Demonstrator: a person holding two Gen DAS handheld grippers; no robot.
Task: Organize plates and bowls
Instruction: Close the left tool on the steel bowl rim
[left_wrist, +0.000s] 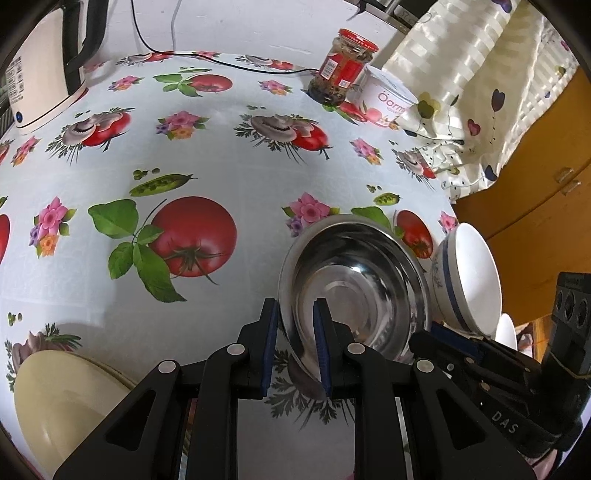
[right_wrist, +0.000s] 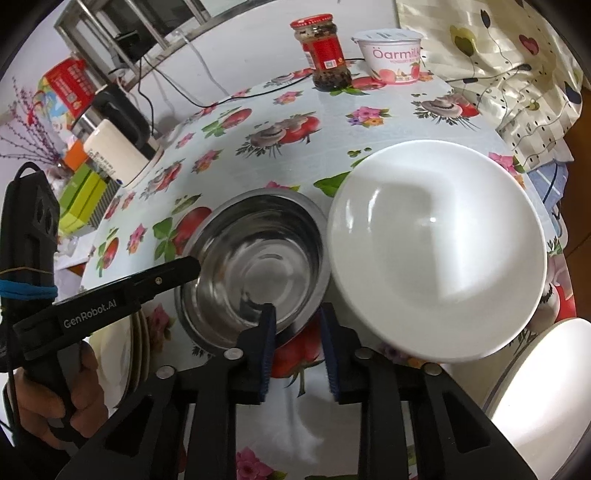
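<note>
A steel bowl (left_wrist: 354, 280) (right_wrist: 255, 262) sits on the tomato-print tablecloth. My left gripper (left_wrist: 295, 317) straddles its near-left rim, one finger outside and one inside, with a gap left to the rim. A white bowl with a blue band (left_wrist: 469, 273) (right_wrist: 436, 251) stands tilted just right of the steel bowl. My right gripper (right_wrist: 297, 321) is open over the cloth between the two bowls, holding nothing. A cream plate (left_wrist: 62, 402) lies at the lower left of the left wrist view; stacked plates (right_wrist: 122, 354) show under the left gripper in the right wrist view.
A red-lidded jar (right_wrist: 325, 55) and a yogurt cup (right_wrist: 391, 55) stand at the table's far edge. A white kettle (left_wrist: 40, 62) is at the far left. Patterned cloth (left_wrist: 480, 92) drapes at the right. Another white dish (right_wrist: 543, 391) is at the lower right.
</note>
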